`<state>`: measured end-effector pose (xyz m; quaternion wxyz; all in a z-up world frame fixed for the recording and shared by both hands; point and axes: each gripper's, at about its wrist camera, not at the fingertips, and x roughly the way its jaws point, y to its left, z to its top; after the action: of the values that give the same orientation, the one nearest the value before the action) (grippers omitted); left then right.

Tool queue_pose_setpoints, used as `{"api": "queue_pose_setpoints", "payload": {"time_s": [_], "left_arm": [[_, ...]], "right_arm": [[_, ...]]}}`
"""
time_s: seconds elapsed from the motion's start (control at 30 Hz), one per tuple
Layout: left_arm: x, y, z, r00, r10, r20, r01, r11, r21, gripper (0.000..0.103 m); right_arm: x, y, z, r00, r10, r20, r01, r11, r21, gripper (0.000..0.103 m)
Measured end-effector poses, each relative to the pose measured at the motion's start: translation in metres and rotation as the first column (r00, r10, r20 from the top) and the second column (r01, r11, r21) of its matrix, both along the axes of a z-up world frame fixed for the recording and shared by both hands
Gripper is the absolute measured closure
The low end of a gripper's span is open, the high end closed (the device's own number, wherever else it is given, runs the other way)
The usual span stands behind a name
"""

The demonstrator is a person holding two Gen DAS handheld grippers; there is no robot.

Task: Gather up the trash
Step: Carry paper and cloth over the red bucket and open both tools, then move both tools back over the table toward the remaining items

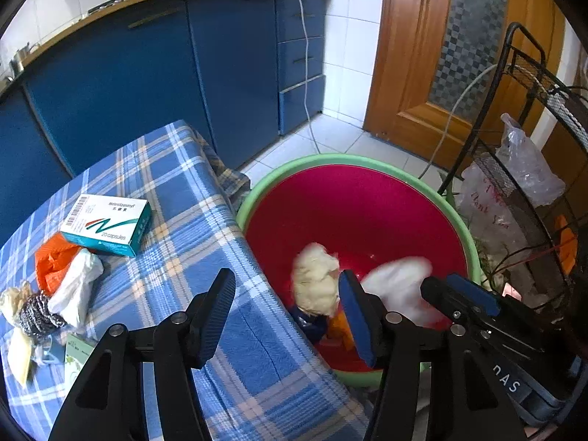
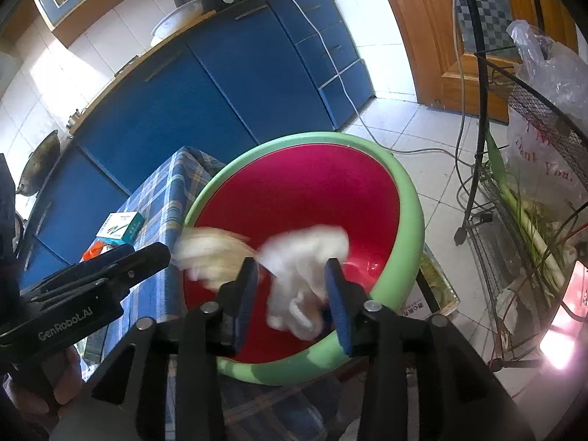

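Observation:
A red basin with a green rim [image 1: 367,163] [image 2: 411,198] stands on the floor beside the table. A cream wad [image 1: 316,279] [image 2: 209,253] and a white wad [image 1: 400,279] [image 2: 308,253], both motion-blurred, are in the air over the basin. My left gripper [image 1: 290,316] is open and empty over the table edge. My right gripper [image 2: 290,294] is open above the basin; it also shows in the left wrist view [image 1: 466,294]. On the plaid table lie a medicine box [image 1: 106,224], an orange wrapper [image 1: 53,261], a white bag [image 1: 79,286] and a steel scourer [image 1: 35,316].
Blue cabinets [image 1: 147,84] stand behind the table. A wooden door [image 1: 437,55] is at the back right. A black wire rack [image 1: 522,169] with plastic bags and greens stands right of the basin. A white cable [image 1: 307,73] runs down to the tiled floor.

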<state>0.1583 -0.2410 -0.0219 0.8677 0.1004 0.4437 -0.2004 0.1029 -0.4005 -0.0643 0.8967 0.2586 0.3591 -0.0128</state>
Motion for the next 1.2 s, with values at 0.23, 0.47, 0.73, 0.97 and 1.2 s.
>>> {"api": "queue_pose_setpoints", "payload": {"time_s": [0.23,0.47,0.73,0.97,1.2], "left_arm": [[-0.003,0.012,0.007,0.999,0.039,0.006,-0.039,0.999,-0.030,0.040],[-0.011,0.029,0.010,0.997,0.075,-0.002,-0.075,0.996,-0.058,0.040],[-0.024,0.053,0.023,0.994,0.106,0.017,-0.104,0.990,-0.092,0.040],[-0.033,0.076,0.032,0.991,0.132,0.032,-0.127,0.985,-0.117,0.040],[-0.036,0.106,0.033,0.983,0.180,0.030,-0.175,0.976,-0.131,0.040]], "right_arm": [[-0.004,0.004,0.004,1.000,-0.002,0.002,0.002,1.000,0.001,0.053],[-0.016,0.011,0.017,1.000,-0.002,0.026,0.003,1.000,-0.016,0.051],[-0.029,0.027,0.032,0.998,0.018,0.059,-0.016,1.000,-0.024,0.046],[-0.036,0.044,0.040,0.997,0.050,0.060,-0.048,0.998,-0.038,0.044],[-0.040,0.063,0.044,0.995,0.084,0.046,-0.081,0.995,-0.059,0.044]]}}
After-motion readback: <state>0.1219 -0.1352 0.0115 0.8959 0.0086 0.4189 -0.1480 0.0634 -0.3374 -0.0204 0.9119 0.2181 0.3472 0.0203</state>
